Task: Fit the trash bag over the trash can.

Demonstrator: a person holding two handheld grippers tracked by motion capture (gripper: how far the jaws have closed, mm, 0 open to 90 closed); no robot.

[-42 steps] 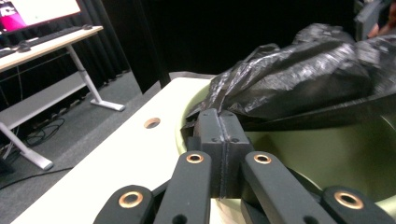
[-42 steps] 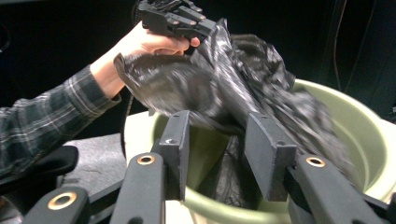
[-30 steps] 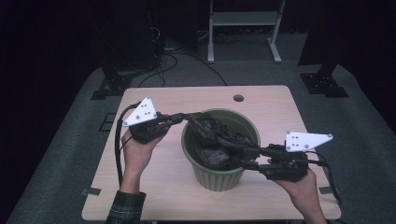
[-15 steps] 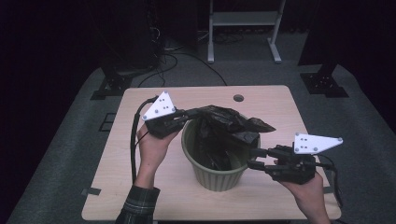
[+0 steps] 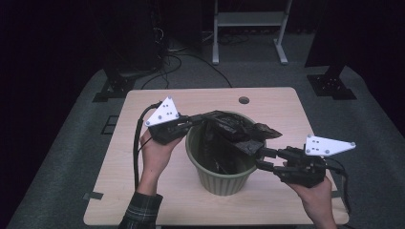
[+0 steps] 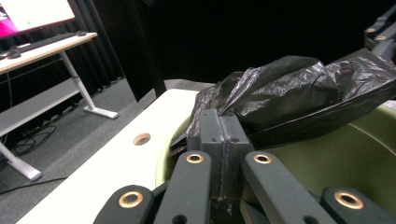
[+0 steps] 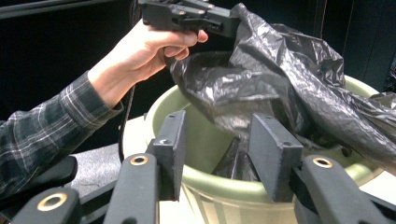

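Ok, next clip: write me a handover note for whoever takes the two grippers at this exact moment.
Left gripper: jaws shut on the edge of the crumpled black plastic bin bag, holding it up over the bin's left rim.
Right gripper: jaws open and just been widening, pads apart at the near right rim, with bag film hanging between them but not pinched.
Round olive-green plastic bin: upright mid-table on the light wooden table.
Done: bag partly inside, one edge lifted.
Left: probably grip the loose right edge, spread the bag and fold it over the rim.
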